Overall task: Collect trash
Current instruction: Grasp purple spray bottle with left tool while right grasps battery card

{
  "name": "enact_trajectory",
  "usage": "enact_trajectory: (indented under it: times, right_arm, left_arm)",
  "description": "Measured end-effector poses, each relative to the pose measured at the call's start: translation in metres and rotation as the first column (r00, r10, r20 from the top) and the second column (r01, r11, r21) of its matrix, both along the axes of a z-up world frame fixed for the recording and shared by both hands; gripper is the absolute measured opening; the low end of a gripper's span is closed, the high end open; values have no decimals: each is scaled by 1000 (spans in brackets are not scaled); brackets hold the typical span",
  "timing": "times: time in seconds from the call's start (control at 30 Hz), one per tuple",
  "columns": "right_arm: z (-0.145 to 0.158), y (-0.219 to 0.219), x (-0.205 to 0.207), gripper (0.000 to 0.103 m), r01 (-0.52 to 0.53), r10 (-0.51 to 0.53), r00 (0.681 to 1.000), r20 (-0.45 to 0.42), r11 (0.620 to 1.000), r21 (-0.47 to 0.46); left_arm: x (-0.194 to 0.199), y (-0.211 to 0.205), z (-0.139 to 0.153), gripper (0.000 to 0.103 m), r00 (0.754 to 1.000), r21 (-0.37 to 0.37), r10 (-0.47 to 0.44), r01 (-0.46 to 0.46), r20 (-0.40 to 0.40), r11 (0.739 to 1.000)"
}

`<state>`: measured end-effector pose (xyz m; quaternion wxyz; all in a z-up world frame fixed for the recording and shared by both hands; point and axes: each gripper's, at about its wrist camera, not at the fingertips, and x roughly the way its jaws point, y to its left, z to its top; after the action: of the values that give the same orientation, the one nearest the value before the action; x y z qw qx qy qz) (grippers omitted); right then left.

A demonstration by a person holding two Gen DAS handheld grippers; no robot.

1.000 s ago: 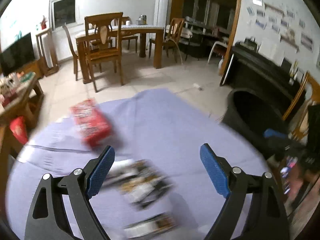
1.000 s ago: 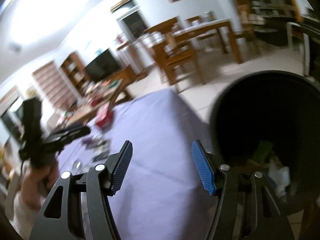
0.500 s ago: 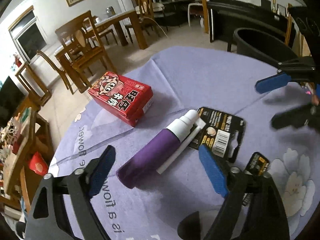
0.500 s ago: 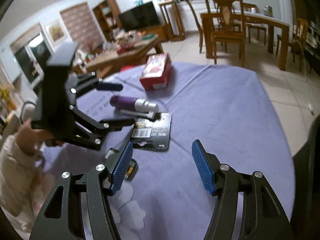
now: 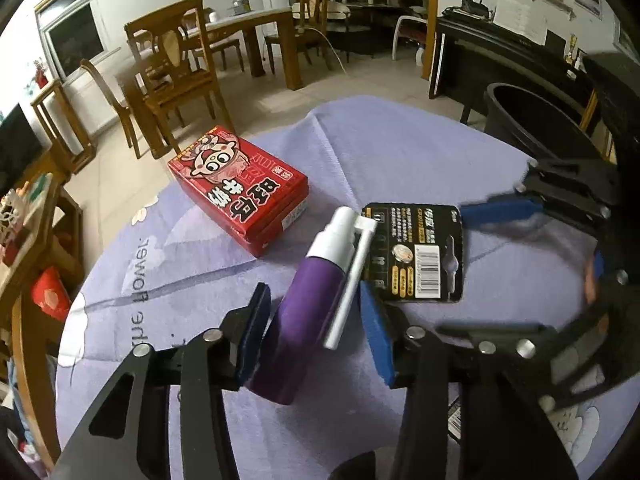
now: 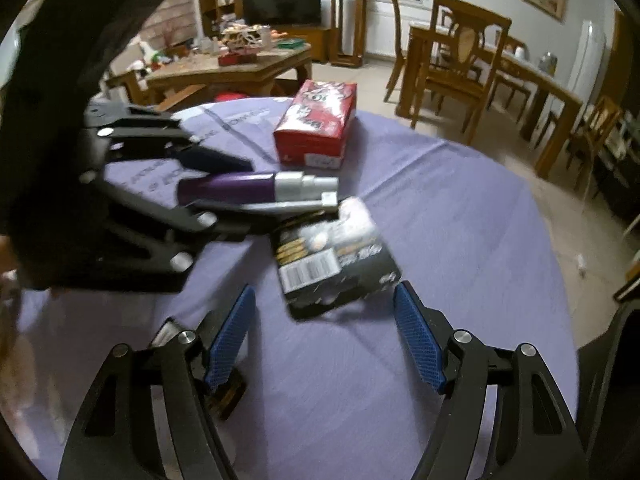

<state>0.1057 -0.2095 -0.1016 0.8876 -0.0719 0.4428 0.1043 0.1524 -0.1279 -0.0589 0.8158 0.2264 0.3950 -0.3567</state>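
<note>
A purple spray bottle (image 5: 308, 312) with a white nozzle lies on the purple tablecloth (image 5: 400, 152). My left gripper (image 5: 316, 332) has its blue pads on both sides of the bottle's body, narrowed around it. A black battery card (image 5: 420, 256) lies just right of the bottle. A red snack box (image 5: 240, 188) lies behind. My right gripper (image 6: 326, 332) is open, its pads just short of the black card (image 6: 332, 252). The bottle (image 6: 240, 188) and left gripper (image 6: 216, 196) show at left there. A small dark packet (image 6: 224, 396) lies under the right gripper's left finger.
A black trash bin (image 5: 532, 120) stands off the table's right edge. Wooden chairs (image 5: 176, 68) and a dining table (image 5: 248, 24) stand behind. A cluttered coffee table (image 6: 232, 64) is at the far left of the right wrist view.
My left gripper has moved forward and narrowed around the purple bottle. My right gripper swung from the bin over to the table and came close to the black card.
</note>
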Motion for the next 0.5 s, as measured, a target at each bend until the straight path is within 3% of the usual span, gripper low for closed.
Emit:
enact_trajectory:
  times: [0.13,0.23,0.33,0.5]
  right_arm:
    - [-3,-1,17,81,-16,17,1000,19,999,-35]
    - [-5,-5,26,83,-38,38,999,13,999,-30]
    - [-4,-12,33,67,-42,43,999,-19,998,37]
    - [1,-17,28,66,-30,33,999,-30,996,90]
  left_arm:
    - [1,6,0,33,998,-23,39,-40,-40,999]
    - [3,15,1,33,993,-54,88,-92,-74,994]
    - [3,22,1,33,990,-67,113,-119,-84,991]
    - [5,28,2,32,987,-94,128,-137,-94,986]
